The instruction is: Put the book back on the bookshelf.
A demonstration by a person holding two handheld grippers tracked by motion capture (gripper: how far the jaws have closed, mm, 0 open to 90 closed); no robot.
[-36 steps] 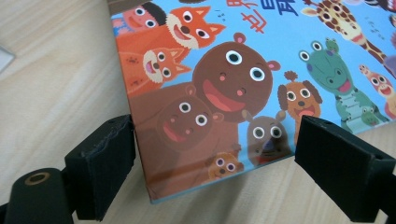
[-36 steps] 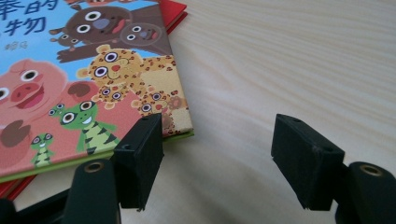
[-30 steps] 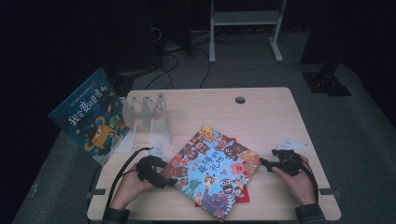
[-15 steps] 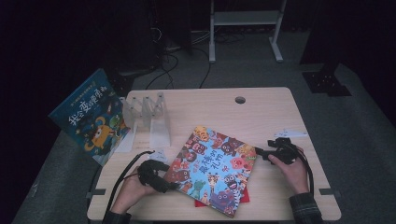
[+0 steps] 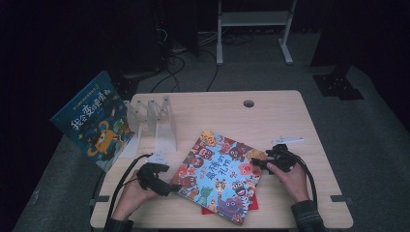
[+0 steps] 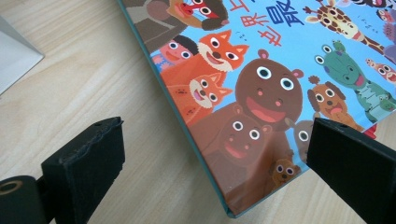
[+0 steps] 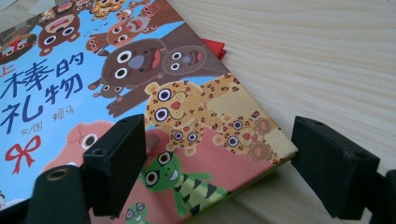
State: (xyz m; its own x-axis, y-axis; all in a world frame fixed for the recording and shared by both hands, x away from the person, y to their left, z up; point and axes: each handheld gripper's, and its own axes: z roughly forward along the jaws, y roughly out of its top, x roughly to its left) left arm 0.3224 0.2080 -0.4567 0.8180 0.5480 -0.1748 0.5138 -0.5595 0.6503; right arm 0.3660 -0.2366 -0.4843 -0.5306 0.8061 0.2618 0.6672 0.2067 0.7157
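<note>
A colourful picture book [image 5: 220, 174] with cartoon animals lies flat on the wooden table [image 5: 232, 116], on top of a red sheet [image 5: 251, 204]. My left gripper [image 5: 169, 187] is at the book's left corner, and my right gripper [image 5: 256, 164] is at its right corner. In the left gripper view the jaws of the left gripper [image 6: 215, 172] stand wide apart astride the corner of the book [image 6: 280, 70], with the pads clear of it. The right gripper [image 7: 219, 163] likewise straddles a corner of the book [image 7: 140, 60] without pressing on it. Both pairs of jaws have just been opening.
A clear plastic book rack [image 5: 154, 121] stands at the table's left. A blue picture book [image 5: 92, 121] leans beside it, past the table's left edge. A white paper strip [image 5: 286, 140] lies near the right hand. There is a cable hole [image 5: 248, 103] at the back.
The right gripper has moved left onto the book's right corner. The book has shifted slightly to the left. The left hand has stayed almost where it was.
</note>
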